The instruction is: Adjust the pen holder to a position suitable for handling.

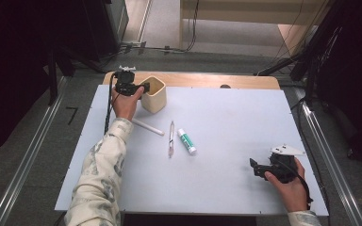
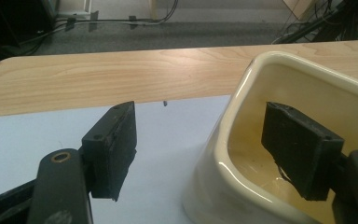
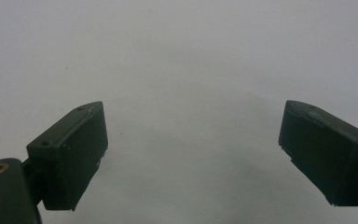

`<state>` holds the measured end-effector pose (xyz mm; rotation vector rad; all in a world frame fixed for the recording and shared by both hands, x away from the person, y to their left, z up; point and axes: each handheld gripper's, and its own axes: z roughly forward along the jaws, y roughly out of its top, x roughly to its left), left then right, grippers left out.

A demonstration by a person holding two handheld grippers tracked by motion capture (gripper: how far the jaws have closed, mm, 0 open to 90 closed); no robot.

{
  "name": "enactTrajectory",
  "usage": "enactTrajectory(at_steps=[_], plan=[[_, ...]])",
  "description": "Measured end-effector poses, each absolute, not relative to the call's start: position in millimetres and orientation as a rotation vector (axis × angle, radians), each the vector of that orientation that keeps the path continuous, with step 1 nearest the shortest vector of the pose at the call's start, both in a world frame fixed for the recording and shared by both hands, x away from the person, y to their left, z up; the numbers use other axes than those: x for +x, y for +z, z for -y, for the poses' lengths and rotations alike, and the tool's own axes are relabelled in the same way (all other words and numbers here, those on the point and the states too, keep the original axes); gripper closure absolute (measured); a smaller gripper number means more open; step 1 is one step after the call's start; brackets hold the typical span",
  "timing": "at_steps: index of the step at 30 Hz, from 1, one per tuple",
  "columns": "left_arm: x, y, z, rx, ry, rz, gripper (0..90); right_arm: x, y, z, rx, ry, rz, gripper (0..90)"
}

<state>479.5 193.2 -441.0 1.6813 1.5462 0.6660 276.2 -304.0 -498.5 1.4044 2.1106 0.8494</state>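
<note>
My right gripper (image 1: 260, 168): 5 o'clock on white sheet-covered table (image 1: 226, 141), jaws wide apart, nothing between. Centre: pencil (image 1: 171, 138), white-green glue stick (image 1: 187, 141), white rod (image 1: 147, 126). My left gripper (image 1: 141, 88): 11 o'clock, jaws wide, straddling wall of cream square ceramic cup (image 1: 155, 95), one jaw inside, pads not pressing.

A cream ceramic cup (image 2: 242, 154) shows a glossy glaze that catches the light along its rounded rim, against a matt pale sheet (image 2: 168, 135) laid over a smooth, light-grained wooden table (image 2: 102, 79). The left gripper (image 2: 200, 149) has dull black plastic pads (image 2: 114, 144), scuffed at the edges, and the person's sleeve (image 1: 99, 179) is soft patterned cloth.
</note>
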Motion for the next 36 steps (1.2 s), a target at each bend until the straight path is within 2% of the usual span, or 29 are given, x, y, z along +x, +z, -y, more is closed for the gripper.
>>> enactTrajectory(at_steps=[12, 24, 31, 36], plan=[[487.9, -446.7, -191.7, 1.719, 0.657, -1.535, 34.8, 277.1, -499.8, 303.5, 1.407, 0.841, -2.112, 6.7], [495.1, -445.8, -193.2, 1.76, 0.598, -1.486, 53.9, 277.9, -500.4, 303.8, 1.409, 0.839, -2.116, 6.7], [496.4, -444.2, -191.3, 1.798, 0.571, -1.44, 72.0, 278.2, -500.4, 303.2, 1.407, 0.836, -2.12, 6.7], [495.1, -443.6, -189.5, 1.828, 0.603, -1.423, 73.7, 278.2, -500.4, 303.0, 1.407, 0.837, -2.121, 6.7]])
